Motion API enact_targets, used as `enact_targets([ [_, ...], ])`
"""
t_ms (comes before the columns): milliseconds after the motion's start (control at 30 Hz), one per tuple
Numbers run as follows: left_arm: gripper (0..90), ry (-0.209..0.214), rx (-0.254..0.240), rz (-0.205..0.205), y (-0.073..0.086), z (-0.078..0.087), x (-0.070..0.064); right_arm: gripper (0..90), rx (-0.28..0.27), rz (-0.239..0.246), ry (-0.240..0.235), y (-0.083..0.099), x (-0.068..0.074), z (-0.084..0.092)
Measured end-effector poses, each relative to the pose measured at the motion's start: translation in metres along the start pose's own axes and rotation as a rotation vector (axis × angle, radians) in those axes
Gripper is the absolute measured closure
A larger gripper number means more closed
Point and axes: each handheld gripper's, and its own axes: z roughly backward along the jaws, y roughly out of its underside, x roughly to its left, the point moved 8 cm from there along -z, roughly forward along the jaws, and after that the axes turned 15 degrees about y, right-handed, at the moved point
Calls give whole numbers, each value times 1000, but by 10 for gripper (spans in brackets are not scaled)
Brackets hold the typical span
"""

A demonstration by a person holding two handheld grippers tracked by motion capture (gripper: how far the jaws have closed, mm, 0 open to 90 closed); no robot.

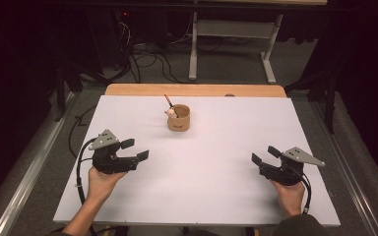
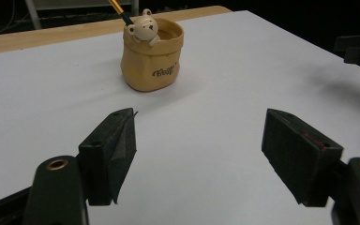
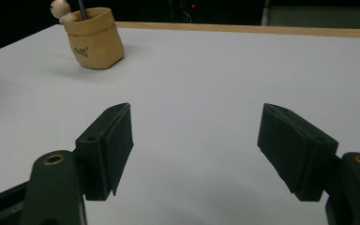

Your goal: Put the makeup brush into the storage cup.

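A tan, sack-shaped ceramic cup (image 1: pixel 178 118) with a small cream bear figure (image 1: pixel 170 112) on its rim and a thin orange-handled brush (image 1: pixel 168 100) inside stands on the white table (image 1: pixel 216 196), at the far side, slightly left of centre. The left gripper (image 1: pixel 135 150) rests near left and the right gripper (image 1: pixel 263 155) near right — both well apart from the cup, jaws spread wide with nothing between them.

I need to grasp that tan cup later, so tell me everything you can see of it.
The tan cup looks like a soft crumpled bag, with a wrinkled rolled rim and dark lettering on its side. It stands upright toward the far middle of the white table, apart from both grippers. A small cream bear figure sits at its rim, and a thin brush handle leans out of it.
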Motion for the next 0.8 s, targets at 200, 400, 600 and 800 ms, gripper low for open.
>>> enact_targets([
  [200, 269, 0, -9, 9, 3, 0, 0, 287, -2, 3, -2, 0, 0, 0],
  [400, 270, -5, -23, 17, 5, 1, 2, 287, -2, 4, -5, 0, 1, 0],
  [600, 266, -4, -32, 24, 8, 0, 2, 287, -3, 7, -4, 0, 1, 0],
  [800, 267, -8, -53, 36, 10, 1, 4, 287, -4, 12, -9, 0, 1, 0],
])
